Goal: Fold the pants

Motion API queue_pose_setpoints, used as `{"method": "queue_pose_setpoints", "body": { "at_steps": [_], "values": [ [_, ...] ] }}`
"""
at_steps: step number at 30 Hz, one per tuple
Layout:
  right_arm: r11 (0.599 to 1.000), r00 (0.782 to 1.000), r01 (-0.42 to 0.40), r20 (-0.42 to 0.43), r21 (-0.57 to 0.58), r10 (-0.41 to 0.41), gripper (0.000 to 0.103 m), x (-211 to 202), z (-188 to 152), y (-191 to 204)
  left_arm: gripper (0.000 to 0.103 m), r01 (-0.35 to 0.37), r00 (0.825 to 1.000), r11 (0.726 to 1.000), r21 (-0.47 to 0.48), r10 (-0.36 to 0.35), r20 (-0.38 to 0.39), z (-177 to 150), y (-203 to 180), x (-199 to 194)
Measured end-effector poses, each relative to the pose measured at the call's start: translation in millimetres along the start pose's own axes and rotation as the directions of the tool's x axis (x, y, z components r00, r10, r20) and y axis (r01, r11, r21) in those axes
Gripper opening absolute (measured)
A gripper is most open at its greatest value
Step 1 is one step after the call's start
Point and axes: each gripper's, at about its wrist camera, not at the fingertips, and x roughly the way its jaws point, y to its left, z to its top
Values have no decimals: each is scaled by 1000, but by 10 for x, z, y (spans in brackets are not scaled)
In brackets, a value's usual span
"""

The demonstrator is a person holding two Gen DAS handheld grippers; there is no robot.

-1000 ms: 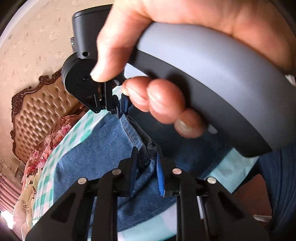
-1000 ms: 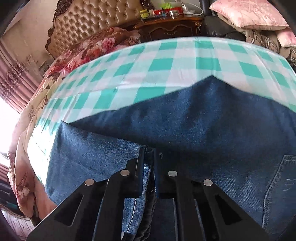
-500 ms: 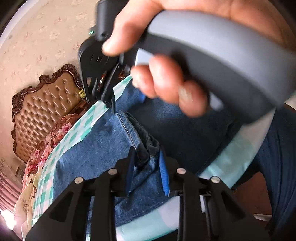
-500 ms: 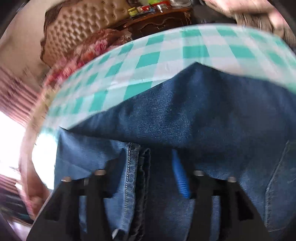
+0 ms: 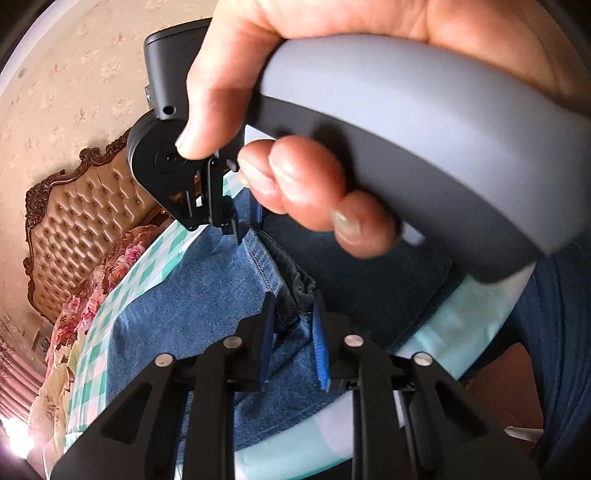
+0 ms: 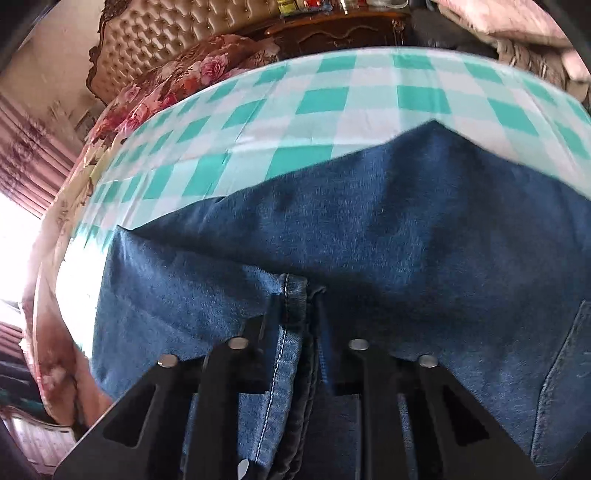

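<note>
Blue jeans (image 6: 388, 229) lie on a table with a green-and-white checked cloth (image 6: 332, 103). A folded hem edge with stitching runs between both grippers. My left gripper (image 5: 291, 317) has its jaws closing, with the bunched hem (image 5: 295, 295) pinched between the blue pads. My right gripper (image 6: 297, 306) is also closing and presses on the stitched hem (image 6: 288, 332). In the left wrist view the right gripper (image 5: 245, 225) sits further along the same edge, held by a hand (image 5: 303, 173) that fills the top of the view.
A tufted headboard (image 5: 85, 218) and floral bedding (image 6: 192, 62) lie beyond the table's far edge. A dark wooden nightstand (image 6: 332, 29) and pillows (image 6: 517, 22) stand behind. A blue-clad leg (image 5: 554, 332) is by the near right table edge.
The right gripper opened wide and lifted off the hem half a second ago, then came back down and closed on it. The left gripper's jaws widened slightly and narrowed again.
</note>
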Motion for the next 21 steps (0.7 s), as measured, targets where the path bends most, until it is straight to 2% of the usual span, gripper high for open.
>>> {"method": "queue_pose_setpoints", "body": {
  "at_steps": [4,9,10,11,12,13,14,15,16,17,18,19,21],
  "values": [
    [1000,999,-6,53,-3,6,11,-180,44,4,17,-17,999,1000,-14,17,30,117,72,-85],
    [999,999,29,22,-14,-29,11,13,0,-75,18,12,1000,1000,0,-12,-5,76,-58,74],
    [999,999,28,41,-23,-27,12,5,-22,-82,23,8,1000,1000,-1,-8,7,68,-66,43],
    [999,998,32,48,-21,-31,12,-8,-33,-93,37,25,1000,1000,-13,-25,11,70,-40,9],
    [1000,998,28,54,-14,-27,17,-23,-36,-101,49,54,998,998,-41,-53,24,69,21,-53],
    [999,997,41,66,2,-41,29,-62,-39,-123,59,76,996,994,-78,-73,43,68,100,-127],
    [998,994,55,90,9,-55,37,-130,-50,-135,59,88,995,987,-133,-80,62,54,235,-238],
    [998,990,70,125,7,-70,39,-219,-65,-124,59,92,994,979,-179,-80,73,31,374,-333],
    [992,974,124,189,4,-122,40,-381,-107,-86,58,97,993,964,-249,-78,85,-8,597,-446],
    [988,963,154,221,7,-152,48,-462,-134,-59,55,99,993,951,-292,-77,88,-30,751,-485],
    [985,952,175,255,5,-170,53,-544,-172,0,52,87,995,929,-360,-62,81,-61,998,-505],
    [985,947,169,282,-23,-156,61,-605,-234,118,43,71,997,900,-430,-47,68,-87,1240,-490],
    [984,948,156,294,-85,-125,69,-612,-315,326,37,72,997,787,-612,-68,31,-182,1846,-294]
  ]
}}
